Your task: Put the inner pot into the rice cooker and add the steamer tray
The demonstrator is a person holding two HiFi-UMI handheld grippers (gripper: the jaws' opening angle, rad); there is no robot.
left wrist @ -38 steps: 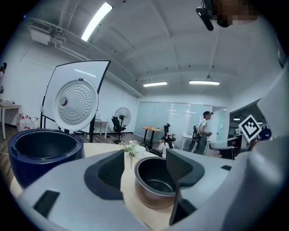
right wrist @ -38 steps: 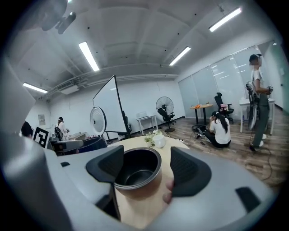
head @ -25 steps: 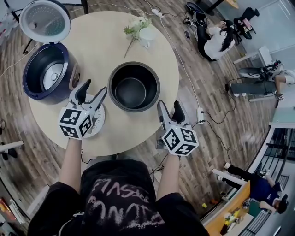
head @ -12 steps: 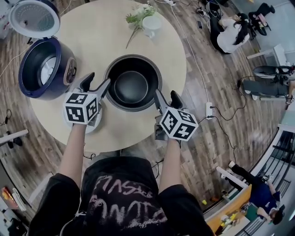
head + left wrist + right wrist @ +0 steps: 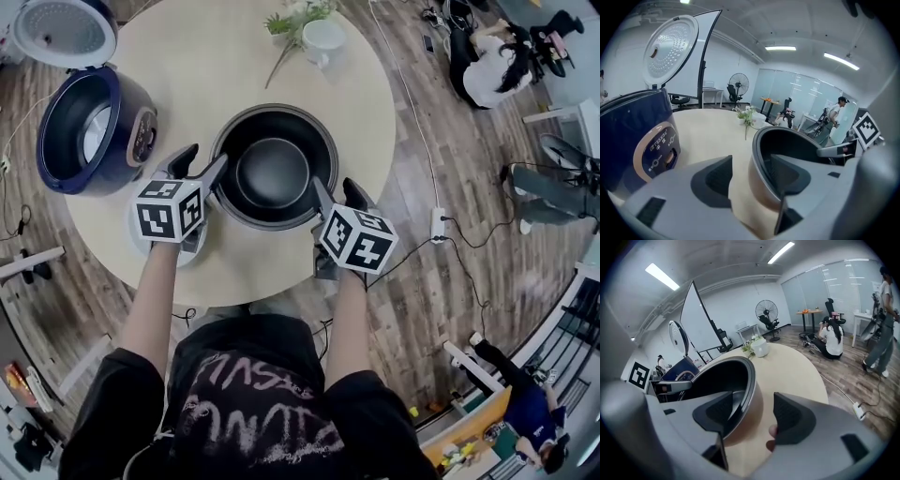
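The dark inner pot (image 5: 272, 173) stands upright at the middle of the round table (image 5: 234, 66). My left gripper (image 5: 204, 159) straddles its left rim, one jaw inside and one outside. Its jaws are closing, and a gap still shows beside the pot wall (image 5: 759, 159). My right gripper (image 5: 336, 187) straddles the right rim the same way; its jaws are closing too, and the pads are off the wall (image 5: 750, 399). The navy rice cooker (image 5: 89, 131) sits at the left with its lid (image 5: 61, 28) up and its cavity bare. The white steamer tray (image 5: 187, 253) lies mostly hidden under my left gripper.
A white cup with a flower sprig (image 5: 319, 37) stands at the table's far side. The near table edge runs just under both grippers. Cables and a power strip (image 5: 438, 225) lie on the wood floor to the right, where people sit (image 5: 492, 66).
Both grippers have come forward and down from short of the pot. Their jaws now sit over the pot's left and right rim. The pot has not moved.
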